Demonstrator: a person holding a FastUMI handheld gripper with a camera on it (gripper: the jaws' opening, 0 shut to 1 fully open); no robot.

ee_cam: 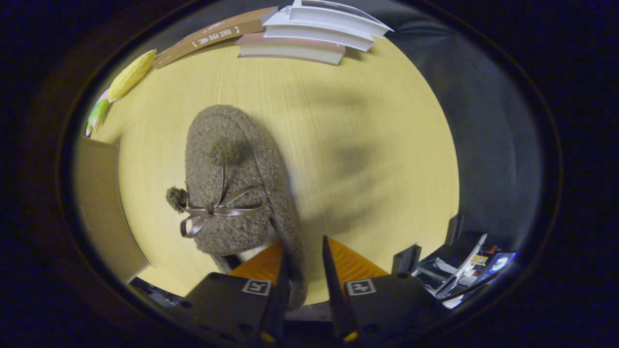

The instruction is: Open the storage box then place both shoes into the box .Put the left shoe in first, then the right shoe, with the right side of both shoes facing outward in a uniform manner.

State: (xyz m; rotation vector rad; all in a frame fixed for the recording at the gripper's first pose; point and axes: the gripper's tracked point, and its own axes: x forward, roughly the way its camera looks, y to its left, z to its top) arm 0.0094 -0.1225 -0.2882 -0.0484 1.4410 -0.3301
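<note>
A fuzzy grey-brown shoe (pixel 227 183) with a brown ribbon bow and pompoms lies on the yellow table (pixel 367 125), toe pointing away from me. My gripper (pixel 304 244) stands over its heel end, the fingers only a narrow gap apart. The left finger (pixel 271 263) is inside the shoe's opening and the right finger (pixel 346 263) is outside it, so the shoe's right side wall runs between them. A strip of table shows between that wall and the right finger. A brown box wall (pixel 99 208) stands left of the shoe.
A stack of books (pixel 309 34) and a long brown book (pixel 213 34) lie at the table's far edge. A toy corn cob (pixel 128 77) lies at the far left. The table's right edge drops to dark cloth, with cluttered gear (pixel 464 266) near the right finger.
</note>
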